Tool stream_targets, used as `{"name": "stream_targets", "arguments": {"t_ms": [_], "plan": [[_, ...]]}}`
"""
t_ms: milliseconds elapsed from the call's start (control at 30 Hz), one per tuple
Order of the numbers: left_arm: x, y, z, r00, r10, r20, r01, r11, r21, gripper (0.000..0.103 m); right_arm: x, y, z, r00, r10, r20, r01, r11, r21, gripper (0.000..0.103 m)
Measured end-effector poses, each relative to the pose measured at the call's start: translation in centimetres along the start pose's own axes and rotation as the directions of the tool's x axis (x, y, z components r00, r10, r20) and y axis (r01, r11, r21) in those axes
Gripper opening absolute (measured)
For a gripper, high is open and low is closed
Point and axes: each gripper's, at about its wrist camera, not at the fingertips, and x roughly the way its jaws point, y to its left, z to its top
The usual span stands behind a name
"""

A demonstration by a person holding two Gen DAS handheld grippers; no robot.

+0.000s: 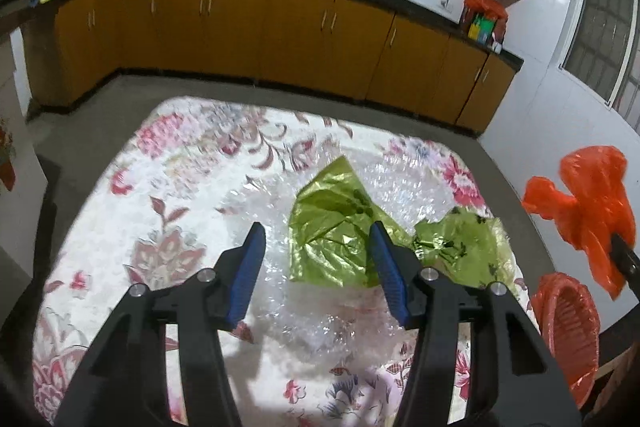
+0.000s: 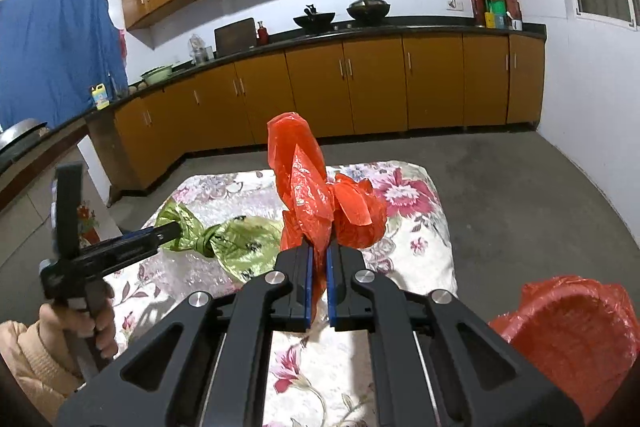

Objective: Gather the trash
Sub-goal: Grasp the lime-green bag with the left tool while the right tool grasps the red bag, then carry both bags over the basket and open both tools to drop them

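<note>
Blue-padded jaws of the right gripper [image 2: 319, 281] are closed on a crumpled orange plastic bag [image 2: 316, 195]; thin film is pinched between the pads and the bulk of the bag stands up and forward of the tips, toward 12 o'clock. The bag hangs clear of the table. An orange-lined bin [image 2: 576, 339] sits at roughly 4 o'clock from these jaws, beside the table's right edge, mouth open and tilted toward the camera. Judged from the task, the coming move is a swing of the held bag rightward and down into that opening.

The left gripper [image 1: 318, 247] stands wide open with nothing between its pads. A green plastic wrapper [image 1: 360, 239] lies flat on the table just ahead, between 12 and 2 o'clock from the tips. Its long axis runs left to right across the jaw line, with a twisted waist near the middle. The left gripper is the nearer one to it.

Both films are thin, glossy and creased, and likely to slip or spring open. Clear bubble wrap [image 1: 320, 323] lies under the wrapper. The table [image 1: 100, 227] carries a floral cloth.
</note>
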Motion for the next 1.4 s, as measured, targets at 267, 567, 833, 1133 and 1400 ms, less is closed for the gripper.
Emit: {"name": "stream_targets", "arguments": {"t_ms": [267,567,833,1133,1400], "plan": [[-1.1,-0.9,-0.7,0.998,-0.067,0.021,0.066,0.997,0.037,0.003,-0.7,-0.4,-0.8,1.000,-0.005,-0.006,0.005,1.000,-0.001,0.006],[-6.7,-2.9,-0.6,0.984,-0.135,0.117,0.127,0.989,0.069,0.003,-3.5,0.3,-0.5,0.999,-0.017,0.033,0.018,1.000,-0.025,0.006],[-11.4,-6.1,-0.9,0.966,-0.196,0.167,0.179,0.978,0.110,0.003,-7.4,-0.7,-0.4,0.995,-0.067,0.070,0.068,0.998,-0.010,0.006],[-14.8,-10.6,-2.0,0.941,-0.288,0.177,0.265,0.954,0.142,0.003,-12.1,-4.2,-1.8,0.983,-0.162,0.091,0.157,0.986,0.053,0.006],[-16.1,-15.9,-3.5,0.914,-0.369,0.171,0.336,0.922,0.192,0.003,-15.6,-7.8,-3.1,0.963,-0.251,0.094,0.240,0.964,0.118,0.006]]}}
